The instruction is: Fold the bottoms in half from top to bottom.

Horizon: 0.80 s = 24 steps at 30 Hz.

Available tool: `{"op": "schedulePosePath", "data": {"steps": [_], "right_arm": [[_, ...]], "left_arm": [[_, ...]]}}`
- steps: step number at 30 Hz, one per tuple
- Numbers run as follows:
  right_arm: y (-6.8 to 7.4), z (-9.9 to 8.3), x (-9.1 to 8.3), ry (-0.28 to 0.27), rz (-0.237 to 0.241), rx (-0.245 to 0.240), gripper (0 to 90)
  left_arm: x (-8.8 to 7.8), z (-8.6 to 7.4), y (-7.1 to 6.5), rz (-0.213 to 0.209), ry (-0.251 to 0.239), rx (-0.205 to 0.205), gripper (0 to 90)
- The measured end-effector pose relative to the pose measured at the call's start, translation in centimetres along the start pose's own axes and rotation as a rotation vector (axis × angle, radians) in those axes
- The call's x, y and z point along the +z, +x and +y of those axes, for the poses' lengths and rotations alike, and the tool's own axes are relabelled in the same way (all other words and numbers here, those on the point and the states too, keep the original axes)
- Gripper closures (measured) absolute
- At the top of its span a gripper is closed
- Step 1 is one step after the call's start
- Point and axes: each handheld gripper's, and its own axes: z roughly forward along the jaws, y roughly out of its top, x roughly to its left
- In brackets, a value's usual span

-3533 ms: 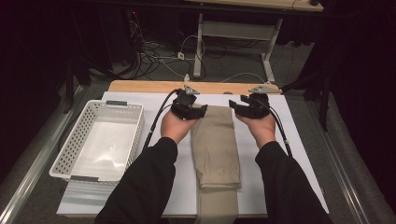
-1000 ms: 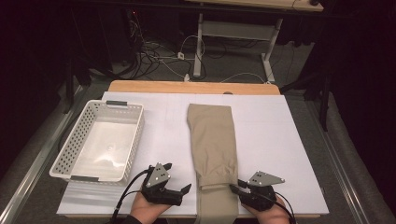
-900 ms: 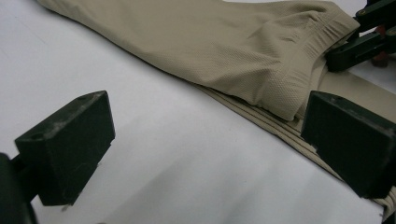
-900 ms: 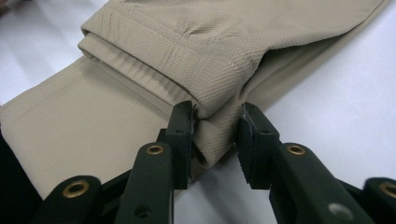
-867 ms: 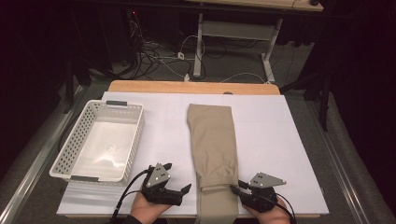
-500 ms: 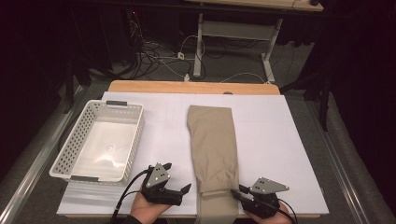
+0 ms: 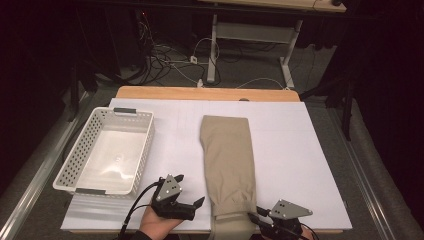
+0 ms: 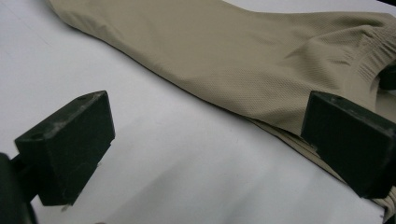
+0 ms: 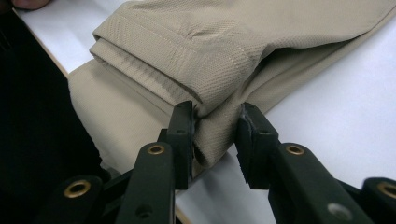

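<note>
A pair of tan trousers (image 7: 227, 160), folded into a long strip, lies down the middle of the white table, its waistband end hanging over the near edge. My right gripper (image 7: 253, 216) is at that near end. In the right gripper view its jaws (image 9: 215, 135) pinch a thick fold of the trousers (image 9: 243, 42) near the elastic waistband. My left gripper (image 7: 189, 190) rests just left of the cloth at the near edge. In the left gripper view it (image 8: 210, 126) stands wide open over bare table, with the trousers' edge (image 8: 233, 51) by one jaw.
A white plastic basket (image 7: 80, 160) with nothing in it sits at the table's left. The white table sheet (image 7: 310, 150) lies on a wooden board (image 7: 200, 93). Cables and a desk frame stand on the floor beyond the far edge.
My right gripper has shifted a little to the right along the near edge, still on the cloth. The left gripper and the trousers' far end have stayed put.
</note>
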Motion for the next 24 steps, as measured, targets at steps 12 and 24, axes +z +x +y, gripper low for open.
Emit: {"op": "schedulePosePath", "data": {"steps": [12,24], "right_arm": [[1.2,-0.8,-1.0,0.004,0.008,-0.014,70.6],[2.0,-1.4,-1.9,0.001,0.014,-0.016,70.6]], "left_arm": [[0.0,0.0,0.0,0.0,0.0,0.001,1.7],[0.0,0.0,0.0,0.0,0.001,0.003,1.7]]}}
